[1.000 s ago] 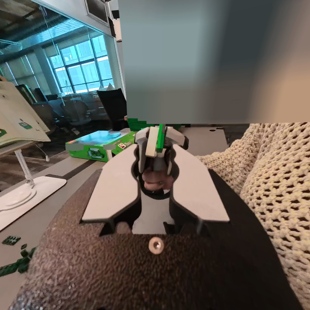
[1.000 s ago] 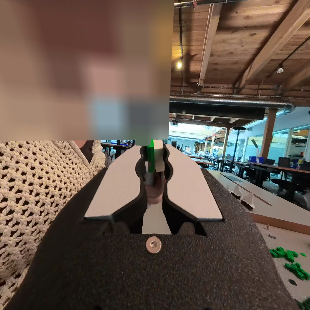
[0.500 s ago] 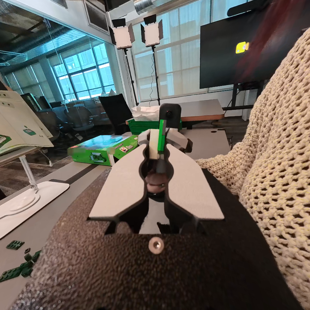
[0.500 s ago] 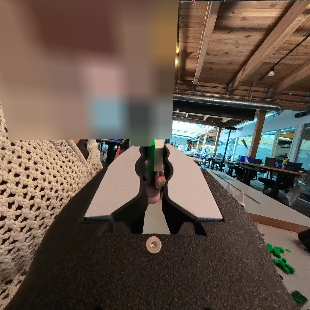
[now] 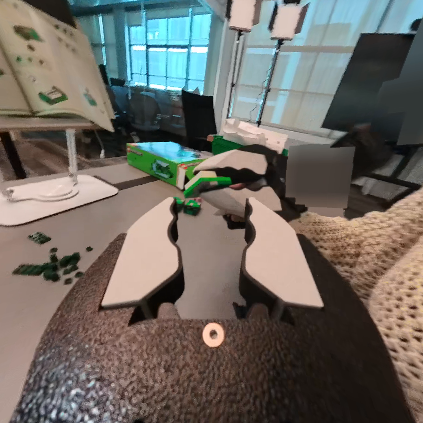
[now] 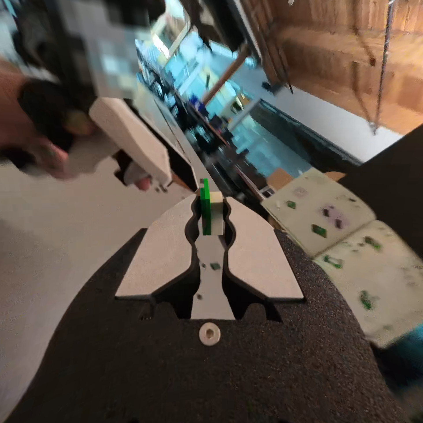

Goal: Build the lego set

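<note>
Room: open office with tall windows, two studio lights on stands and a dark screen at the right.
Bench (image 5: 68,229): grey top carrying everything below.
Instruction booklet (image 5: 45,68): open on a white stand at the far left; in the right wrist view it shows blurred at the right (image 6: 332,229).
Lego box (image 5: 158,160): green, lying flat at the bench's far side.
Left hand-held gripper (image 5: 210,206): fingers spread wide, nothing between them, above the bench.
Right hand-held gripper (image 6: 211,199): clamped narrow on the green and white lego piece, raised off the bench; seen from the left view (image 5: 199,180) it lies sideways, just ahead of the left fingertips.
Green and white lego piece (image 6: 210,212): a thin green plate against a white brick, pinched at the fingertips.
Loose lego pieces (image 5: 50,265): dark green, scattered on the bench at the left; a few more lie under the right hand-held gripper.
</note>
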The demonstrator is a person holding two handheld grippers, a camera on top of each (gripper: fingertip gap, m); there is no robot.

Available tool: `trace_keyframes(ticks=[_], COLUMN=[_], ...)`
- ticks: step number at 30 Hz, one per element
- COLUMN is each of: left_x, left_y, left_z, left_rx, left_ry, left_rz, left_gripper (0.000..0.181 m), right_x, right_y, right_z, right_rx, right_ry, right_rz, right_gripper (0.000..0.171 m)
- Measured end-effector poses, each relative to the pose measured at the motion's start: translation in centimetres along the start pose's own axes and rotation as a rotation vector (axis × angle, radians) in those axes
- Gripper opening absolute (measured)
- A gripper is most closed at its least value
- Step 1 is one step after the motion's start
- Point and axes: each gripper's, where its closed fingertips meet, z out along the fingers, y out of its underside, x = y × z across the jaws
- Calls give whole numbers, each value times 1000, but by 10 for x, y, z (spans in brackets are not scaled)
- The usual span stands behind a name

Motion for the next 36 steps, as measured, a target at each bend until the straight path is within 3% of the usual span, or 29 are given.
trace_keyframes(ticks=[3, 6, 16, 20, 25, 29, 32, 36], left_x=[-10, -20, -36, -67, -101, -108, -99, -99], left_y=[8, 19, 37, 42, 63, 92, 106, 122], left_z=[4, 5, -1, -15, -17, 4, 19, 29], left_rx=[-64, -143, -191, -186, -231, -337, -404, -517], left_ry=[-96, -178, -229, -311, -238, -86, 76, 184], left_rz=[68, 149, 133, 183, 223, 261, 338, 320], left_gripper=[60, 54, 36, 35, 35, 35, 35, 35], right_x=[-11, -17, -35, -36, -7, 19, 27, 43], right_y=[13, 21, 28, 44, 95, 119, 117, 132], right_z=[11, 18, 29, 22, -2, 2, 13, 21], right_rx=[-130, -207, -224, -235, -205, -136, -58, -72], right_ry=[24, 42, -3, -40, 18, 176, 164, 222], right_rz=[-259, -428, -570, -390, 226, 344, 489, 453], right_gripper=[17, 17, 18, 36, 42, 33, 29, 23])
